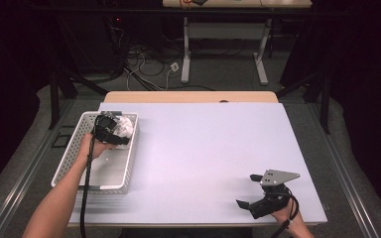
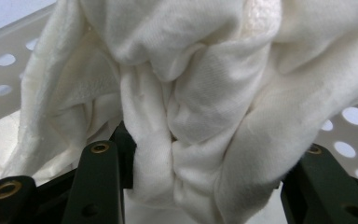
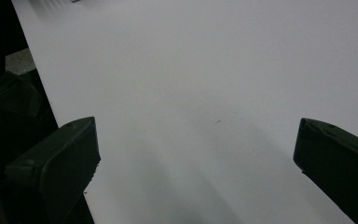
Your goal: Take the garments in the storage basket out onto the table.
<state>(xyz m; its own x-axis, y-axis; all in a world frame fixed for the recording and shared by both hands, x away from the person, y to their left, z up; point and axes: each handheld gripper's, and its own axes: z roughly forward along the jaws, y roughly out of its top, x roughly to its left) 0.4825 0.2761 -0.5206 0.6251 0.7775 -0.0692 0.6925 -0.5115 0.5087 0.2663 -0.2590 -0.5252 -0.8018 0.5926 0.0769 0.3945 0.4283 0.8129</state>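
A crumpled white cloth (image 1: 124,126) lies at the far end of a white perforated basket (image 1: 68,157) on the left of the table. My left gripper (image 1: 110,130) reaches into the basket and presses against the cloth. In the left gripper view the cloth (image 2: 200,93) bulges between the two black jaws, which stand wide apart on either side of a thick fold, so the left gripper (image 2: 207,156) is open. My right gripper (image 1: 248,190) hovers low near the table's front right corner, open, with only bare tabletop (image 3: 205,93) between its jaws.
The white table top (image 1: 208,144) spreads between the basket and the right hand. The near half of the basket floor (image 1: 106,168) is bare. Behind the table are floor cables and another desk's legs (image 1: 185,54).
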